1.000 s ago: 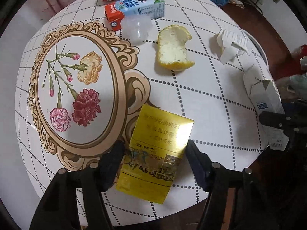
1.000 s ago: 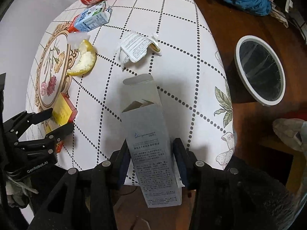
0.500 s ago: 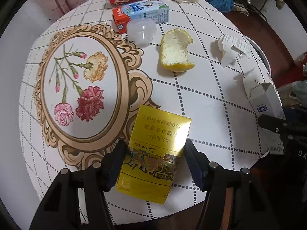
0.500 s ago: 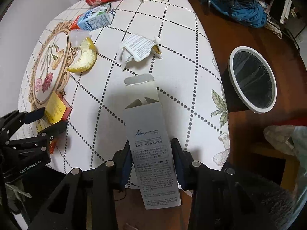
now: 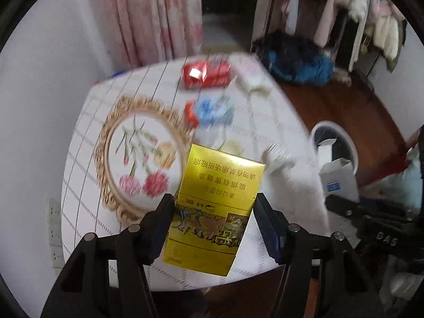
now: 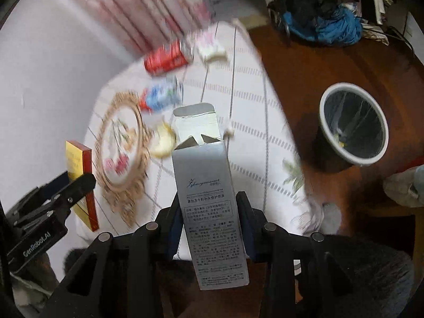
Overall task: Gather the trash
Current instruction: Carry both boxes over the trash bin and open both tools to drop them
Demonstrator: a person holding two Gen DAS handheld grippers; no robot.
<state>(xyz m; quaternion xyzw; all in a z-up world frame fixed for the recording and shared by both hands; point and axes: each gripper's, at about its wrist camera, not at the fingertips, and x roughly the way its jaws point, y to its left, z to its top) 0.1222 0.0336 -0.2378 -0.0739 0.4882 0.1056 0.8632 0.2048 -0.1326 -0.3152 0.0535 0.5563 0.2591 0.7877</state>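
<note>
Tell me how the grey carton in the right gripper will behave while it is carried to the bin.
The grey carton looks like thin card with its top flap open and nothing visible inside, so it is probably light and may crush if squeezed harder. The right gripper clamps it low on its long body, so the top may wobble.

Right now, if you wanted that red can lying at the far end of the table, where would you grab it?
Across its round middle, coming down from above: the red can lies on its side on the table, so jaws could close on its curved sides. Blur hides details.
</note>
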